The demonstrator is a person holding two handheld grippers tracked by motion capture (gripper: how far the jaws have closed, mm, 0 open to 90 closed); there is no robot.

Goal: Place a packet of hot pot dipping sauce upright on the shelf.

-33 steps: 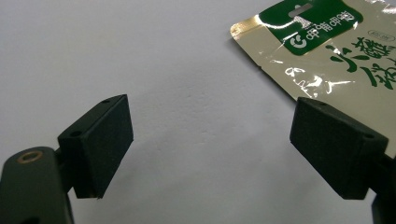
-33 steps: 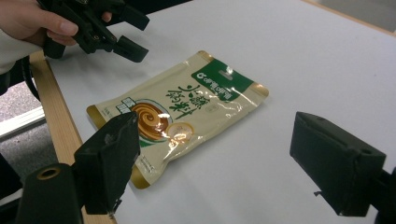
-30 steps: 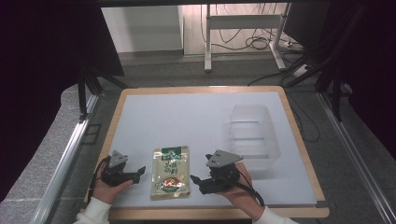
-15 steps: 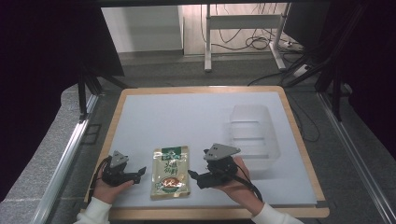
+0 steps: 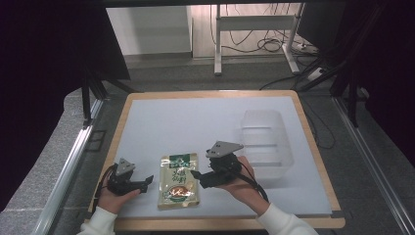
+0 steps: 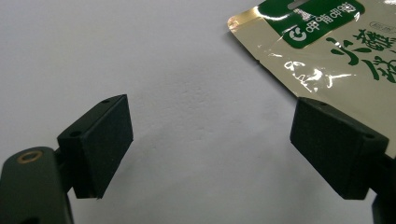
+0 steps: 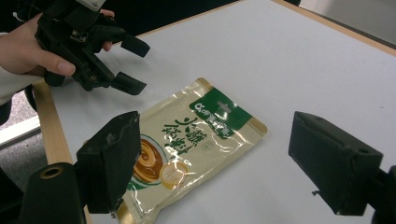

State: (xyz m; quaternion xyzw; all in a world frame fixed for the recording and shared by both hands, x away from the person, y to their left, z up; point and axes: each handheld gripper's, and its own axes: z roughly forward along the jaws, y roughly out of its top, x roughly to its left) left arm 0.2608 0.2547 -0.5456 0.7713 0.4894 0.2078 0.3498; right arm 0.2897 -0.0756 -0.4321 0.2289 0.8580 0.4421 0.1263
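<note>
Food pouch [image 5: 179, 180] lies flat between both tongs (agape, untouched).

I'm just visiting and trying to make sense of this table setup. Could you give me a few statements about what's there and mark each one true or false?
1. The food pouch lies flat on the white table between the two grippers. True.
2. The right gripper is clamped on the pouch. False: its jaws stand open, with nothing gripped between them.
3. The left gripper has its jaws open. True.
4. The clear plastic container holds the pouch. False: the pouch lies on the table, left of the container.
5. The pouch has a green band at its top end. True.
</note>
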